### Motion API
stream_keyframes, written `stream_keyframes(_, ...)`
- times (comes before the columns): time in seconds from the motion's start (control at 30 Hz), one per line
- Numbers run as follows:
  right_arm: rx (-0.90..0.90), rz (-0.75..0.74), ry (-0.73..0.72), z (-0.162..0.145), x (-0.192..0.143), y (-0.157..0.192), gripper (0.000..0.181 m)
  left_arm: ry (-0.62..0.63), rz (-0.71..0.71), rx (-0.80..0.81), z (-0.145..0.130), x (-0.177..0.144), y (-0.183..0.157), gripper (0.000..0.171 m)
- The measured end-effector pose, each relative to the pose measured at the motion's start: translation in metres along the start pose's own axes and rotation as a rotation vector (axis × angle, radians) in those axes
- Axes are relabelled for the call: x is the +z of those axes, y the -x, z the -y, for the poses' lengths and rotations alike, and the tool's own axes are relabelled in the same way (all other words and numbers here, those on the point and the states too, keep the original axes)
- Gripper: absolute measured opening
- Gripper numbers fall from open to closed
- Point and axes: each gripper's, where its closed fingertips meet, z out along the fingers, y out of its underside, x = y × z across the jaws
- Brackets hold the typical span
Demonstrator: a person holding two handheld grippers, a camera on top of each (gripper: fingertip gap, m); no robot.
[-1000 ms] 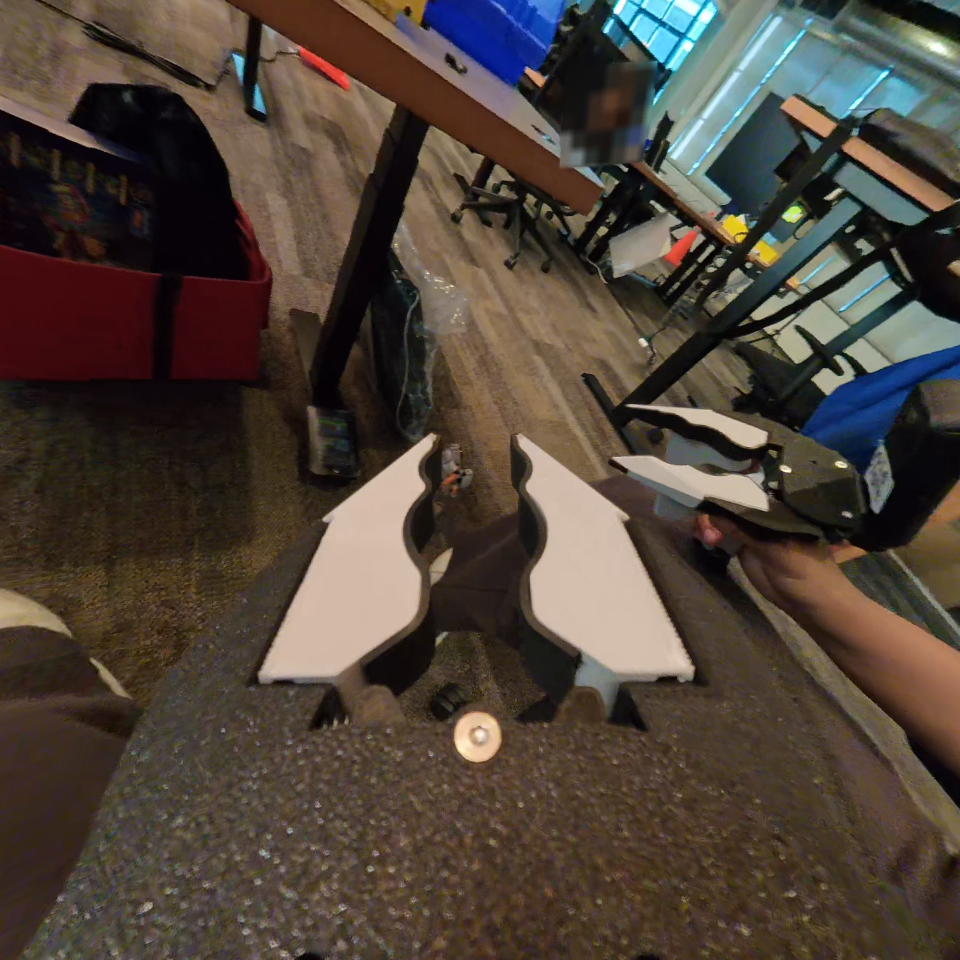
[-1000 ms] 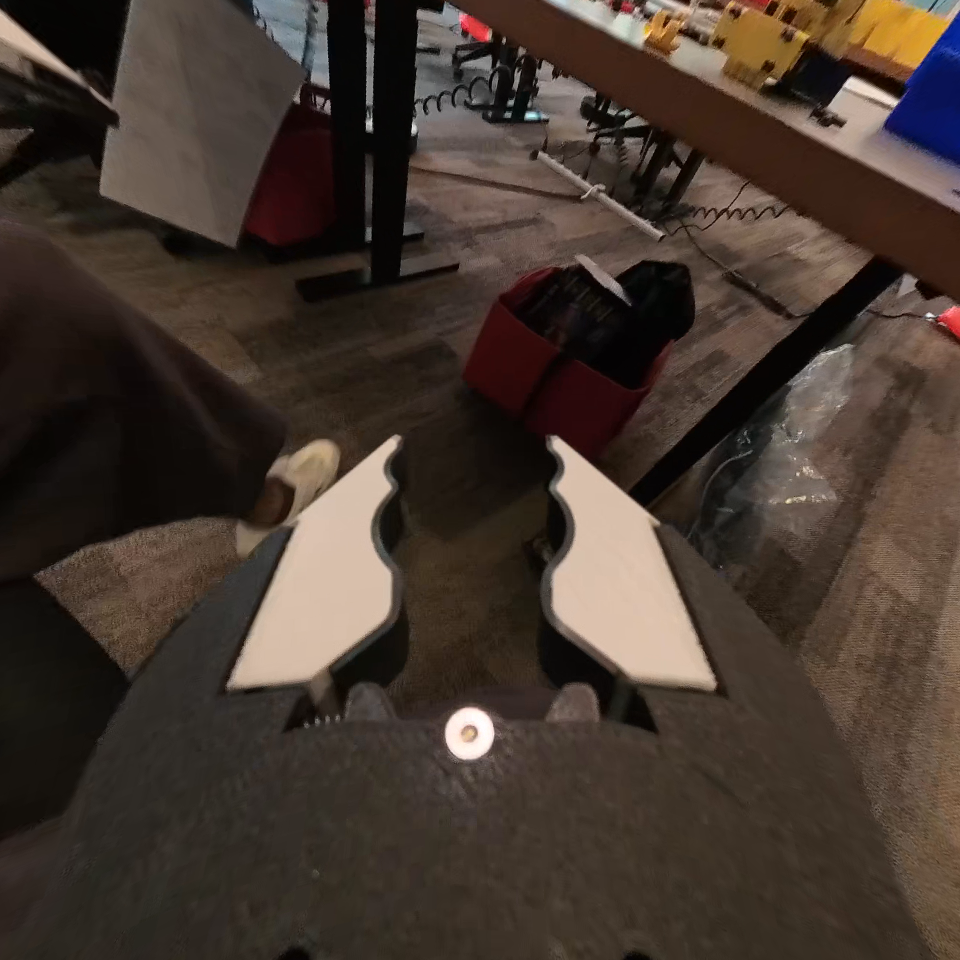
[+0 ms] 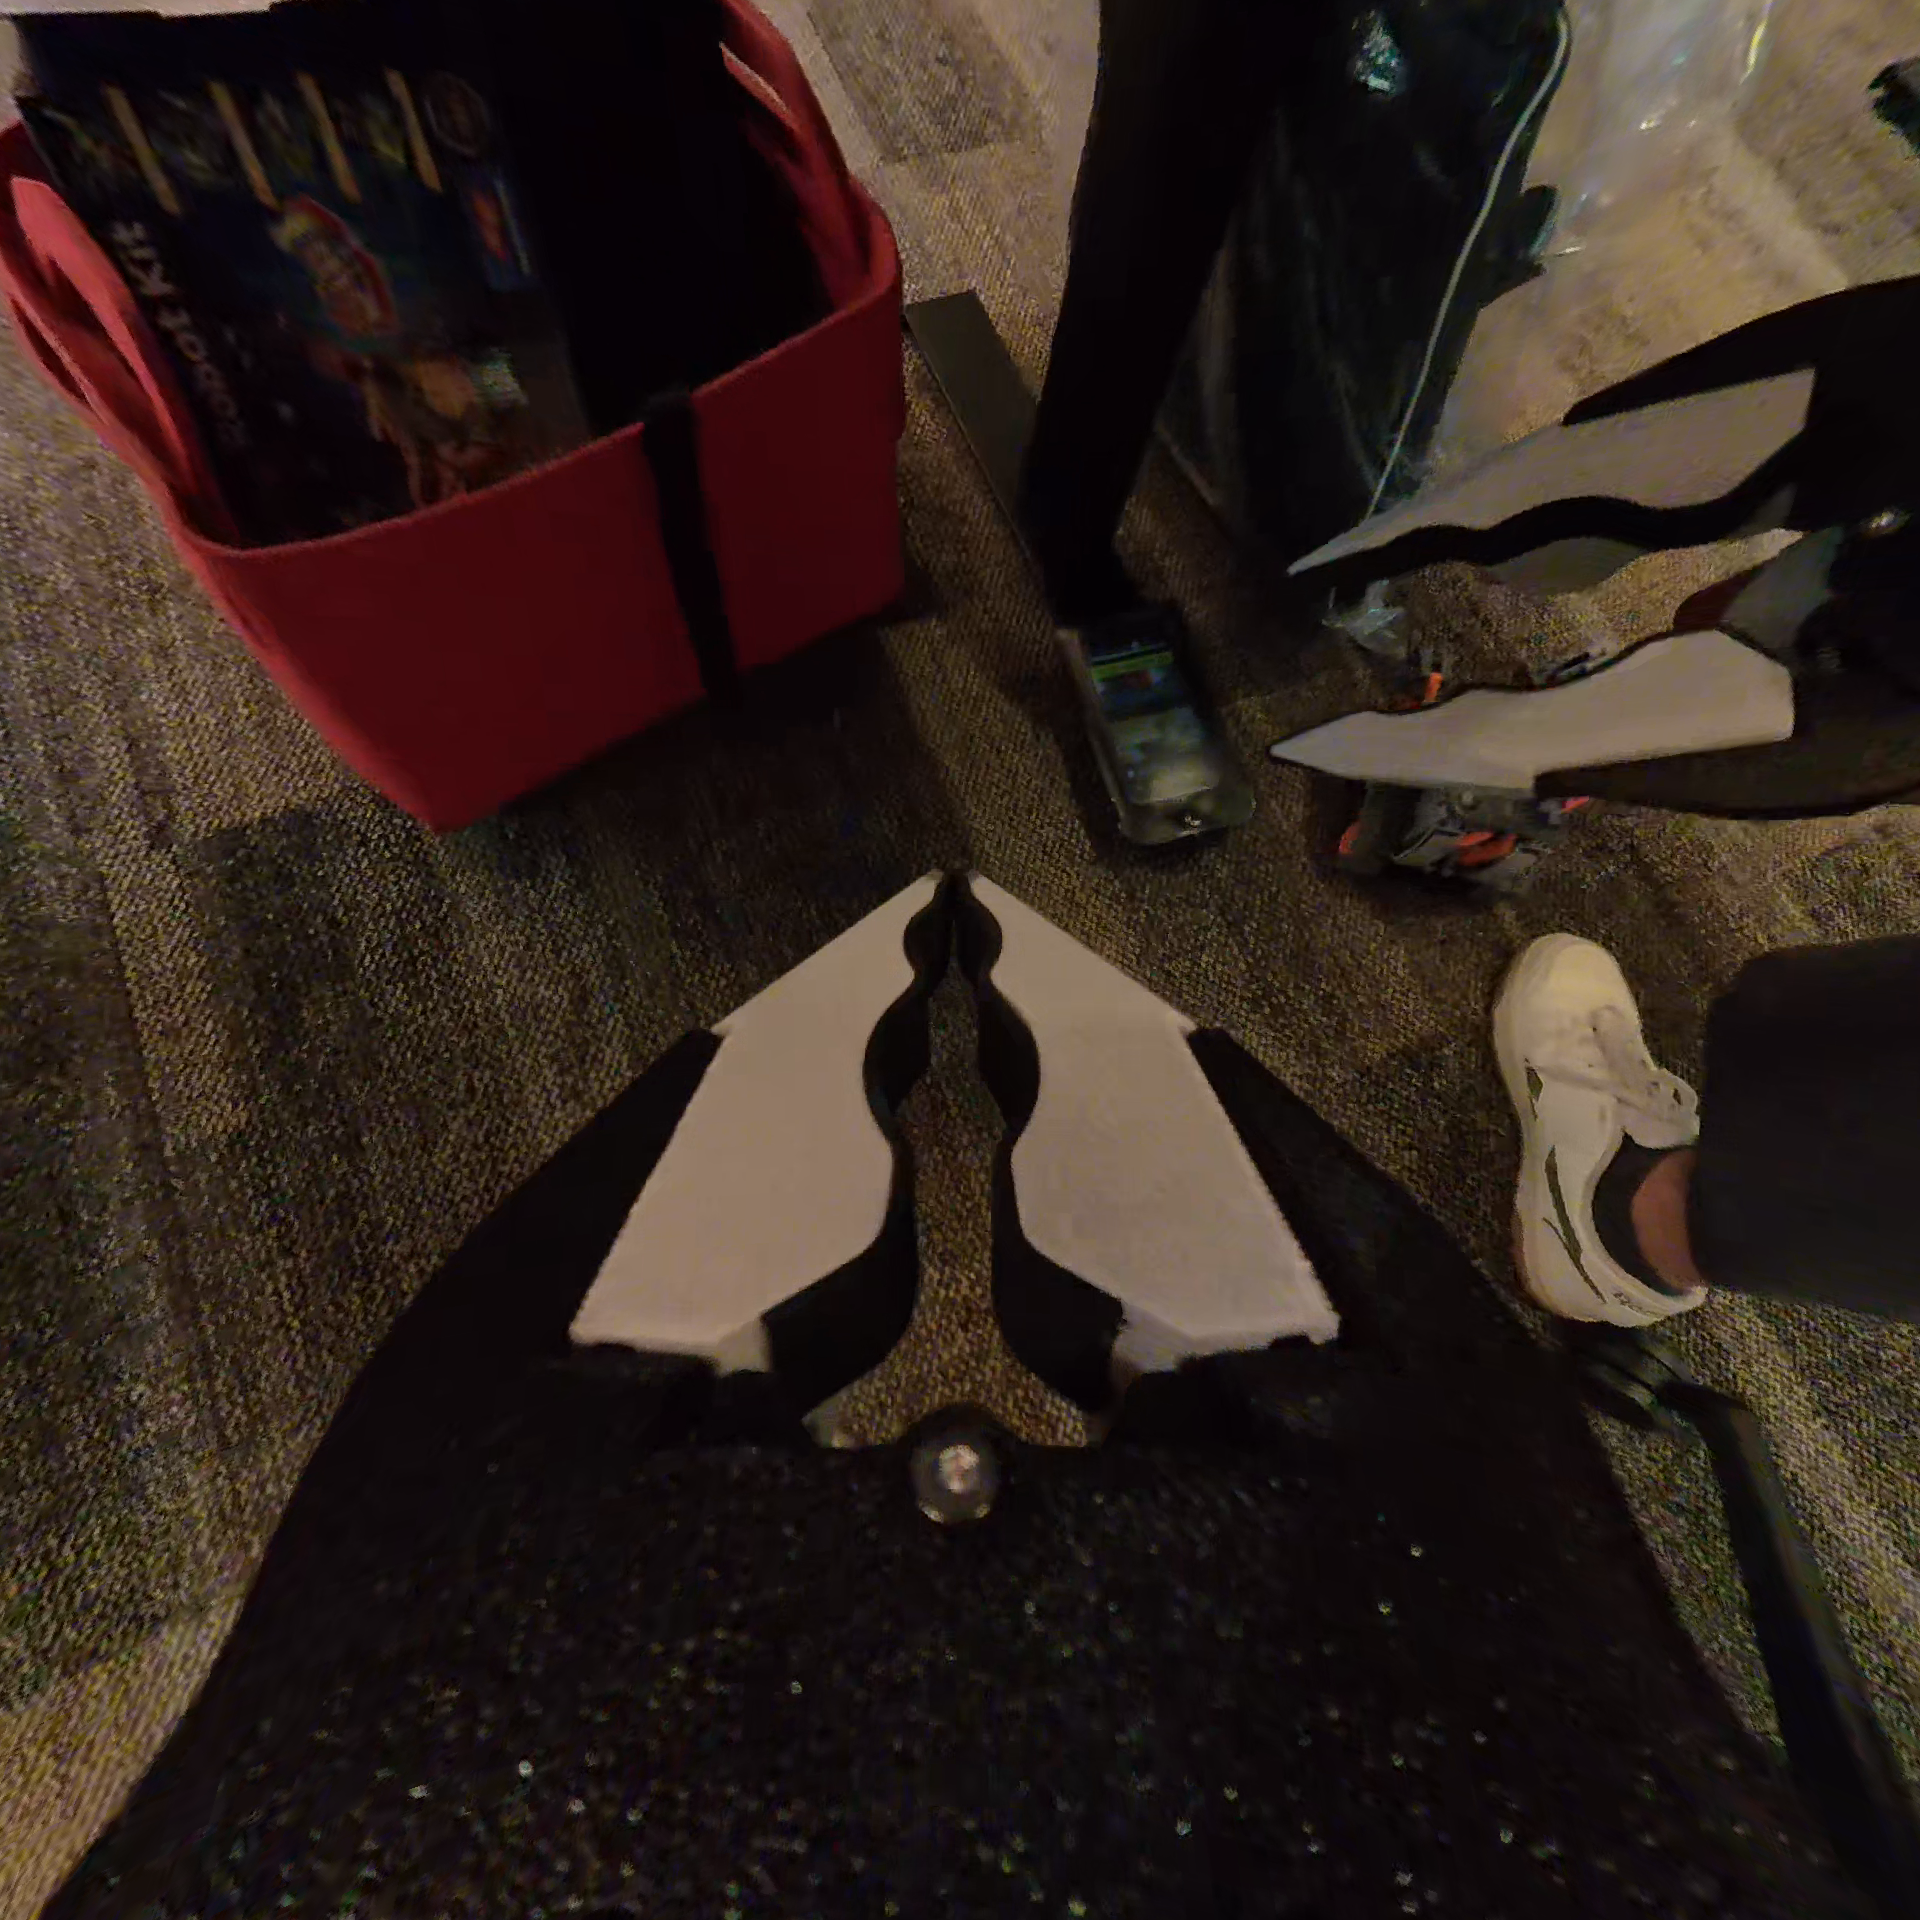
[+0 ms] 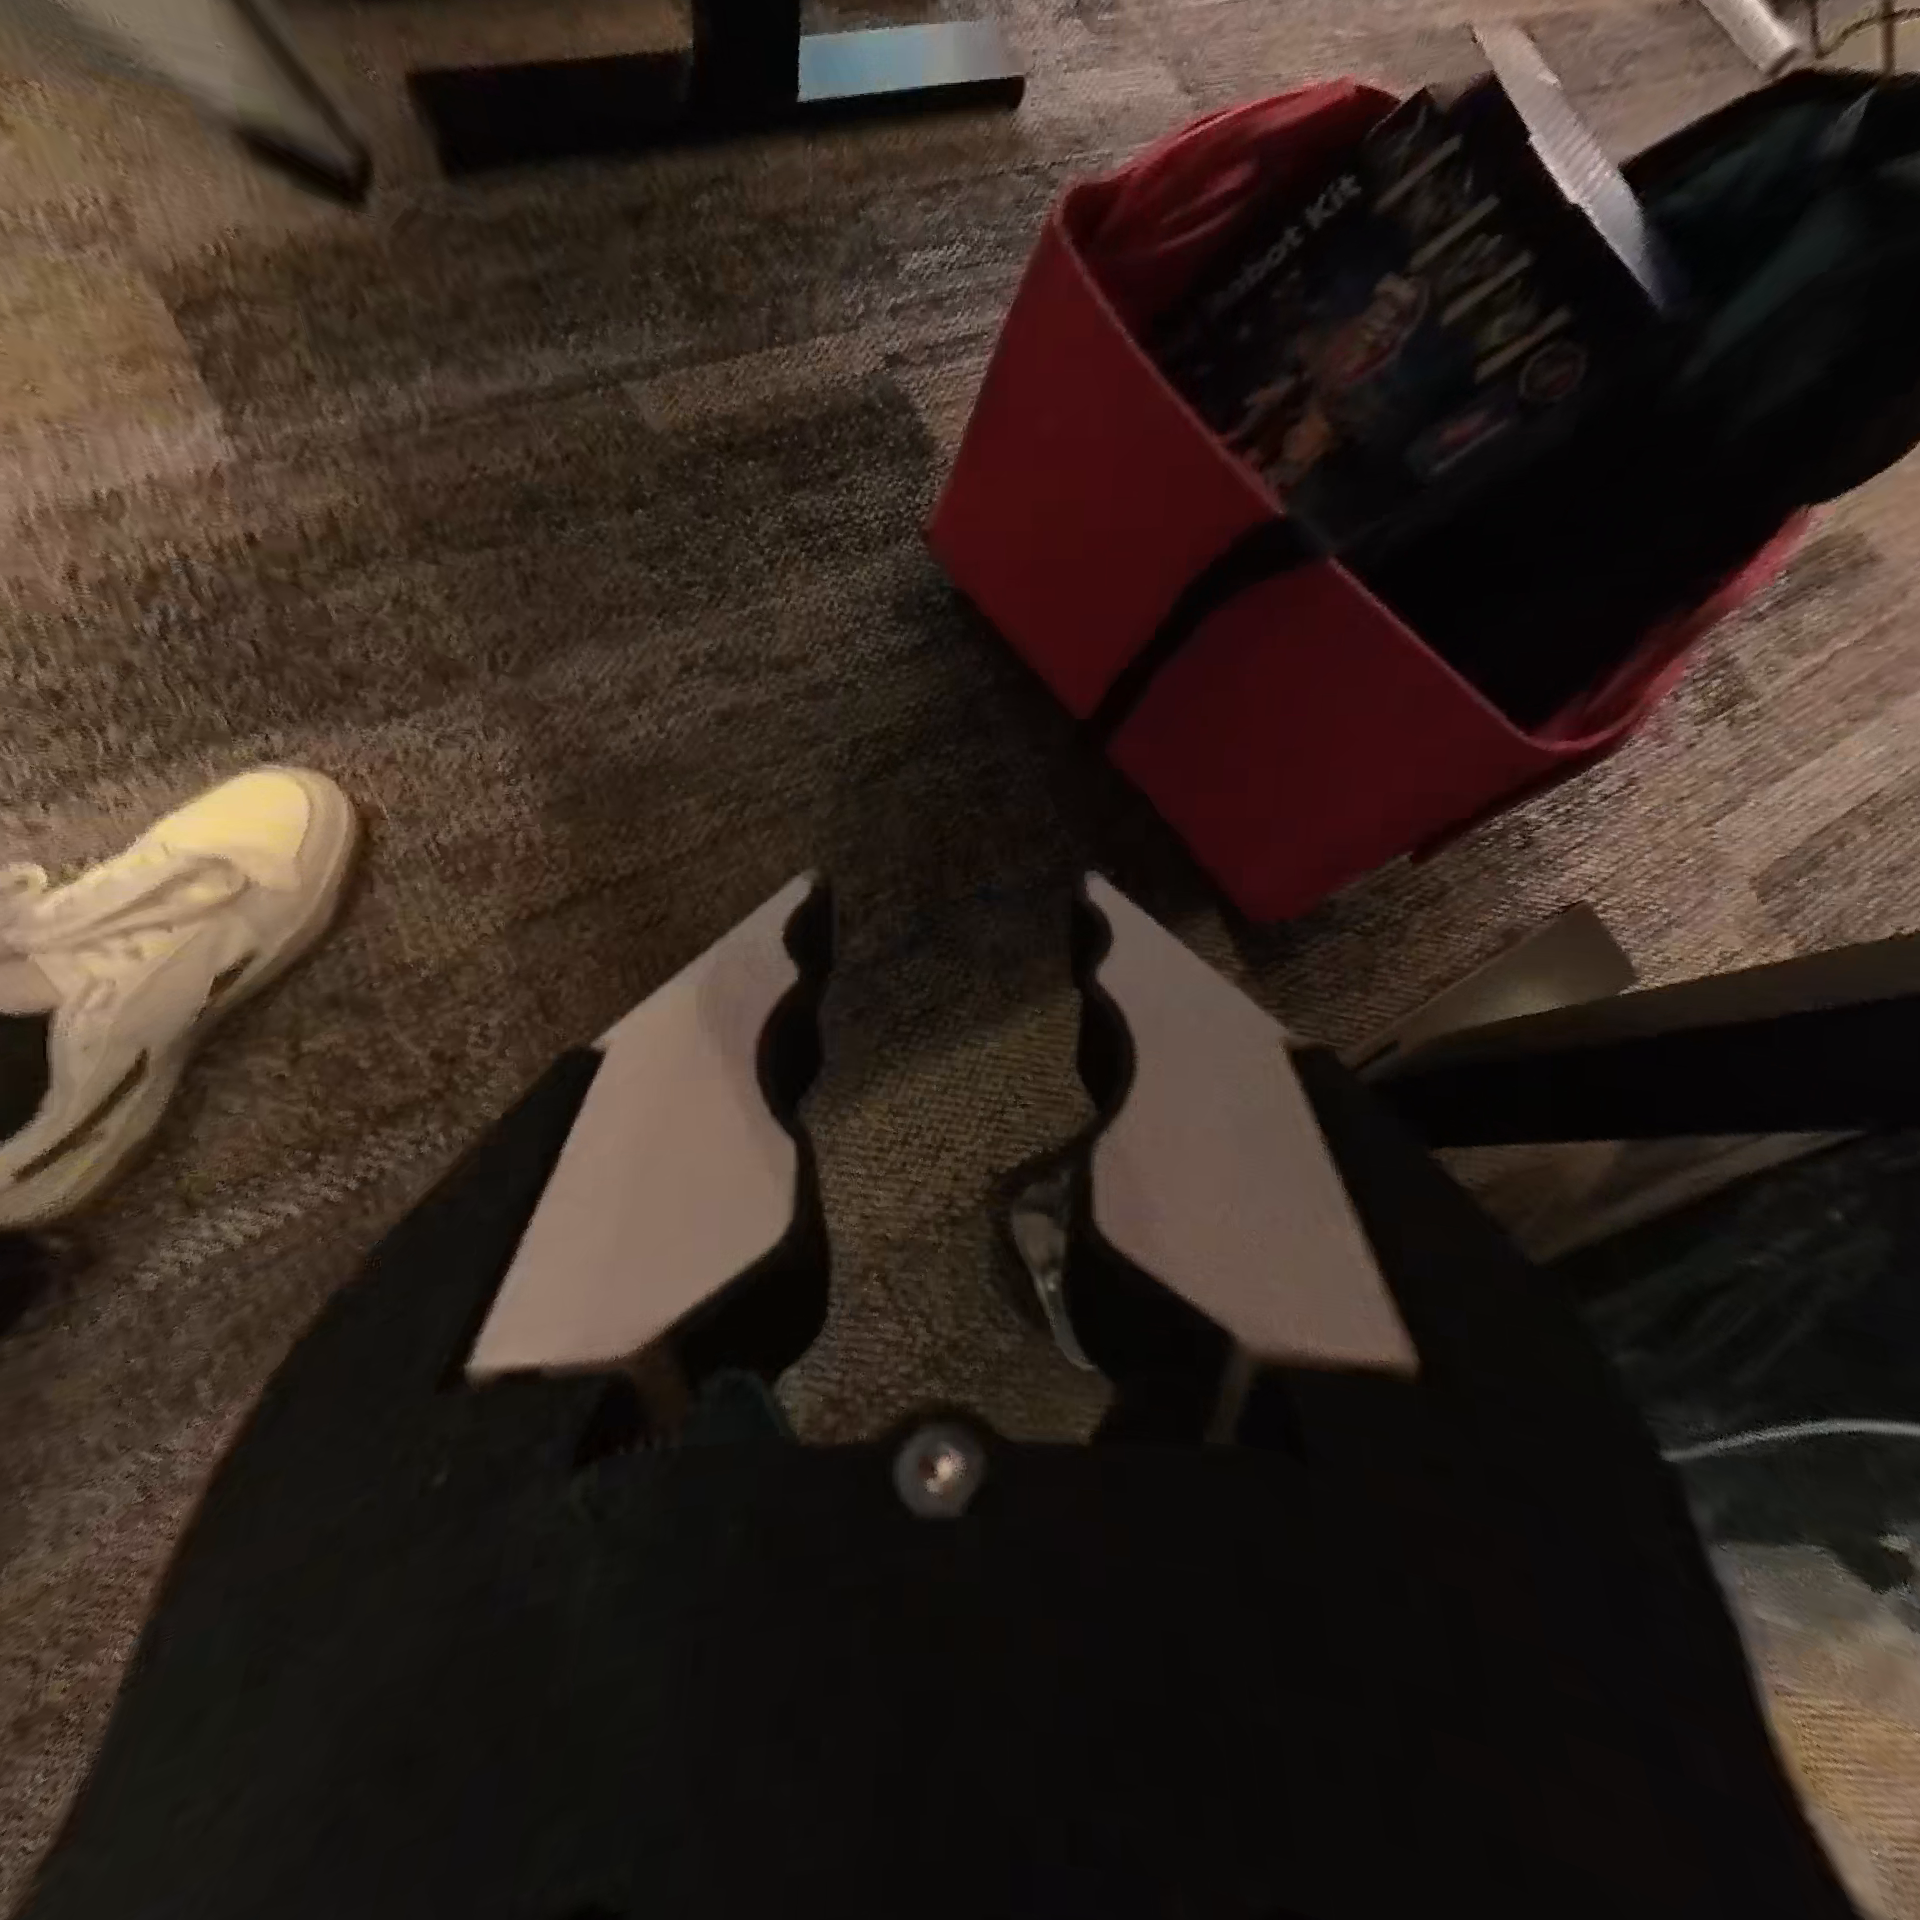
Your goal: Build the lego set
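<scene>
Currently both units point down at brown carpet (image 3: 312, 1039).

Left hand-held gripper (image 3: 953, 883): jaws closed, tips touching, nothing between them; it hangs over bare carpet just in front of the red fabric bin (image 3: 540, 623). Bin holds a dark printed box (image 3: 312, 291), upright, w/ a black item beside it.

Right hand-held gripper (image 4: 951, 894): jaws spread wide, empty, carpet visible between them. In left wrist view it sits at the right edge, above a small orange-and-grey object (image 3: 1444, 836) on the carpet; contact cannot be told.

Black desk leg (image 3: 1112, 312) stands betw. bin and right unit, w/ its foot plate (image 3: 1153, 727) on the carpet. Clear plastic bag (image 3: 1714, 156) lies behind it. White sneaker (image 3: 1579, 1122) rests on the carpet near right side.
</scene>
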Motion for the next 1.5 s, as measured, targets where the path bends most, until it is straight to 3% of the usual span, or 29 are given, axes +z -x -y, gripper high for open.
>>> stream_keyframes(0.13, 0.091, 0.027, 0.027, -0.016, 0.008, -0.004, 0.046, 0.086, -0.012, 0.014, -0.023, 0.017, 0.01, 0.0)
stream_keyframes(0.3, 0.03, 0.039, 0.105, -0.046, 0.008, 0.005, 0.045, 0.089, 0.052, 0.051, -0.037, 0.004, 0.027, 0.001)
stream_keyframes(0.4, 0.025, 0.068, 0.128, -0.061, 0.024, 0.013, 0.046, 0.165, 0.097, 0.002, -0.078, 0.02, 0.045, 0.027)
stream_keyframes(0.53, 0.032, 0.088, 0.237, -0.119, 0.088, 0.01, 0.046, 0.298, 0.144, -0.113, -0.163, 0.086, 0.067, 0.037)
stream_keyframes(0.6, 0.099, 0.072, 0.273, -0.146, 0.126, -0.002, 0.046, 0.297, 0.133, -0.229, -0.194, 0.122, 0.064, 0.037)
stream_keyframes(0.73, 0.245, -0.011, 0.189, -0.172, 0.202, -0.05, 0.045, 0.187, 0.107, -0.415, -0.228, 0.187, 0.057, 0.038)
stream_keyframes(0.83, 0.221, -0.041, 0.187, -0.2, 0.261, -0.087, 0.047, 0.144, 0.09, -0.48, -0.246, 0.234, 0.06, 0.038)
stream_keyframes(0.97, 0.104, 0.005, 0.225, -0.225, 0.334, -0.114, 0.058, 0.089, 0.056, -0.494, -0.25, 0.285, 0.071, 0.038)
stream_keyframes(1.17, 0.072, 0.105, 0.198, -0.217, 0.411, -0.118, 0.071, -0.005, 0.034, -0.465, -0.23, 0.326, 0.086, 0.038)
stream_keyframes(1.33, 0.007, 0.134, 0.214, -0.215, 0.43, -0.118, 0.061, -0.011, 0.023, -0.456, -0.222, 0.35, 0.089, 0.038)
stream_keyframes(1.5, 0.082, 0.214, 0.223, -0.217, 0.431, -0.113, 0.053, -0.018, -0.002, -0.408, -0.208, 0.362, 0.089, 0.037)
